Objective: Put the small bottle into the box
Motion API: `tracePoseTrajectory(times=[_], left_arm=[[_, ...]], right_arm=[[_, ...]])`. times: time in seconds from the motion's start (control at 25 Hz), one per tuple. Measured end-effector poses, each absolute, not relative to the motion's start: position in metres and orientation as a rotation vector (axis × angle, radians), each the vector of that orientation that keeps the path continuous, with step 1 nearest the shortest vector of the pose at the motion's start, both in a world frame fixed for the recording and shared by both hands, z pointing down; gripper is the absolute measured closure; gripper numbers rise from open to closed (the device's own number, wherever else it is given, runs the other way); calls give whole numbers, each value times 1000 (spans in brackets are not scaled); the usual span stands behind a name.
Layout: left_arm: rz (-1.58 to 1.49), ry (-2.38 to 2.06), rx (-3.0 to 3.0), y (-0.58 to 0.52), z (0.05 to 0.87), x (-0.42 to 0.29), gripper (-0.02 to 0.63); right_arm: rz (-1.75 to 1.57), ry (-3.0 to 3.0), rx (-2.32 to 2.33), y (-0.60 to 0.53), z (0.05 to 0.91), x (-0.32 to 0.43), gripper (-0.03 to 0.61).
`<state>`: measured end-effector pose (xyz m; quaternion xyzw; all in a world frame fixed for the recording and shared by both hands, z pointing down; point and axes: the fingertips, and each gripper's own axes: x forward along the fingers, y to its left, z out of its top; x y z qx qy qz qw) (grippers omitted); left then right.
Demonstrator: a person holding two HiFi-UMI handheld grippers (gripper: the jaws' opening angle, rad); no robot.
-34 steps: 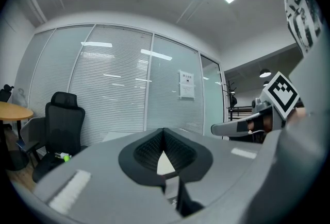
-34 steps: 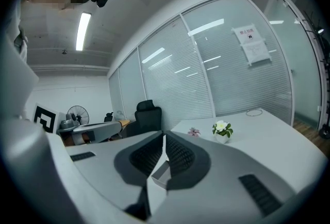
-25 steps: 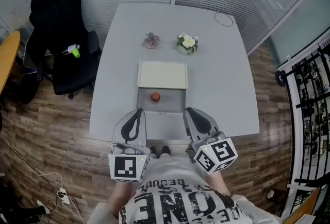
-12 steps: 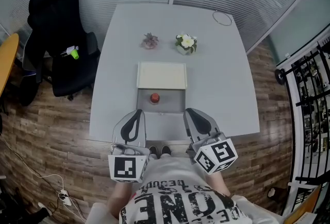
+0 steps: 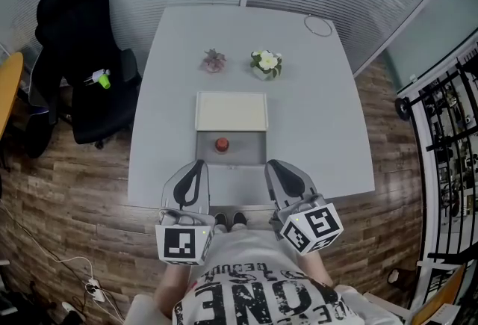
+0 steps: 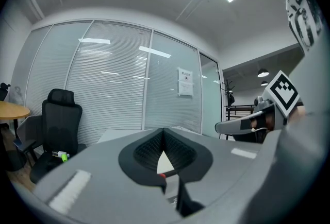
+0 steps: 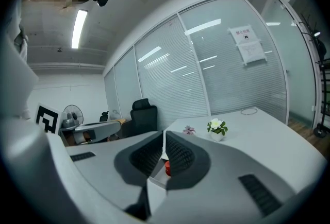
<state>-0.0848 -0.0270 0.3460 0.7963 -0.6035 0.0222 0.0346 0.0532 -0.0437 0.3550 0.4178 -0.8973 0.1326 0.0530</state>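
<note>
The person holds both grippers low and close to the body, at the near edge of the white surface (image 5: 314, 114). The left gripper (image 5: 199, 164) and the right gripper (image 5: 272, 163) point forward side by side, one toward each near corner of the box (image 5: 246, 149). Each marker cube (image 5: 184, 242) sits over the person's printed shirt (image 5: 261, 297).

In the left gripper view its fingers (image 6: 147, 152) are pressed together at the tips, with nothing between them. In the right gripper view its fingers (image 7: 180, 154) are also drawn together, with only a thin slit of light between them, and they hold nothing.

The small bottle (image 5: 222, 144), with a red top, stands inside the grey box, toward its far wall and a little left of centre. The cream lid (image 5: 231, 111) lies open and flat behind it.

Only the head view shows the whole layout: the box near the front edge, a white flower pot (image 5: 267, 63) and a small pink plant (image 5: 214, 60) farther back, and a ring (image 5: 318, 25) near the far right corner. A black chair (image 5: 75, 54) stands left of the surface. The gripper views show only a sliver of the red top below the finger tips. Each also takes in the other gripper from the side, the blinds, and a sheet of paper (image 7: 246, 42) on the glass wall.
</note>
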Motion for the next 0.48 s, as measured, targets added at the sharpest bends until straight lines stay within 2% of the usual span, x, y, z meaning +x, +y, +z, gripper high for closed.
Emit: tracePoseTrajectory(times=[0.48], left_arm=[[77,-1822,2461,-38,352,-86,604]], right_arm=[[414,-2707,1298,-50,362,53,552]])
